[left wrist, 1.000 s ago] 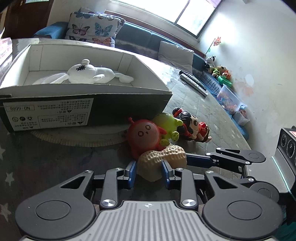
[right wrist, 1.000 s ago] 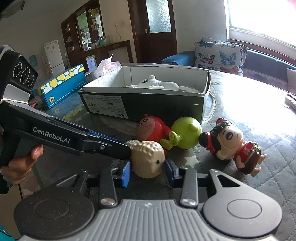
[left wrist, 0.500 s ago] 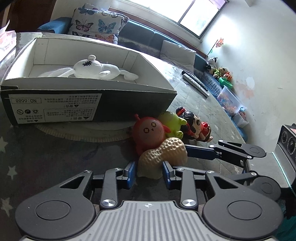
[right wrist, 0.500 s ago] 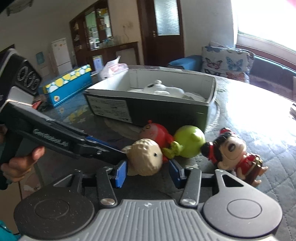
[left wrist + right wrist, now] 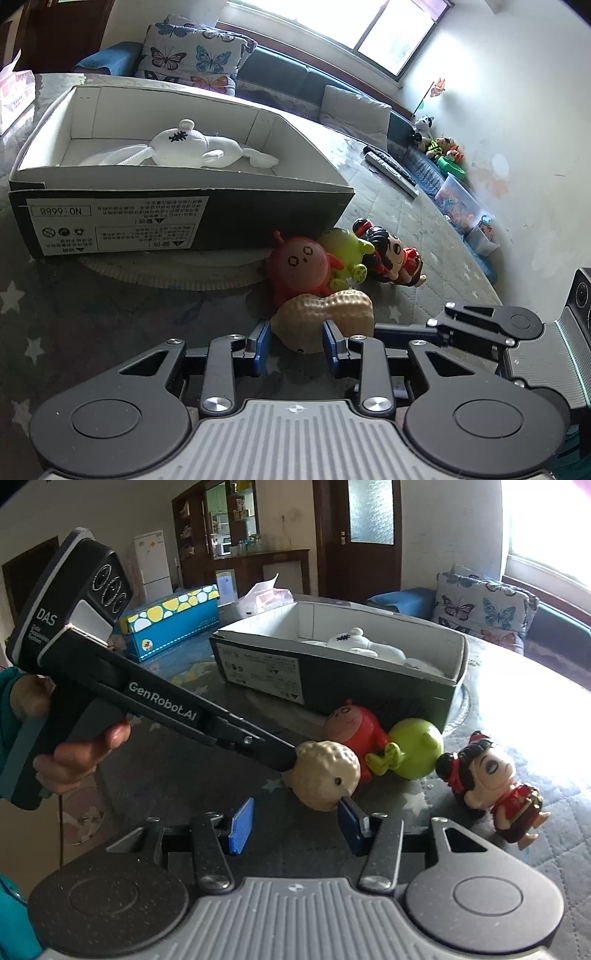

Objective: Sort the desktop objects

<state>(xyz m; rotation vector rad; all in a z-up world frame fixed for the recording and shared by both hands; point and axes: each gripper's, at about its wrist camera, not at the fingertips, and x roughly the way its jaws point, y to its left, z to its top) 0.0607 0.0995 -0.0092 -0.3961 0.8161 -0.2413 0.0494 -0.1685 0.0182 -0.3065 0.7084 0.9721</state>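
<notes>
On the table, the peanut toy is clamped by the left gripper; the right gripper, just opened, is spread beside it. Only the right view shows the hand; 3 figurines and 1 box are counted.

Two low, close wrist views facing inward, sharing peanut toy, box

A tan, dimpled peanut lies on its side on the bench, touching the red doll behind it. The red doll, a green toy and a black-haired figure in red lie in a row just in front of the box. A white plush lies flat inside the open, black-sided box.
</notes>
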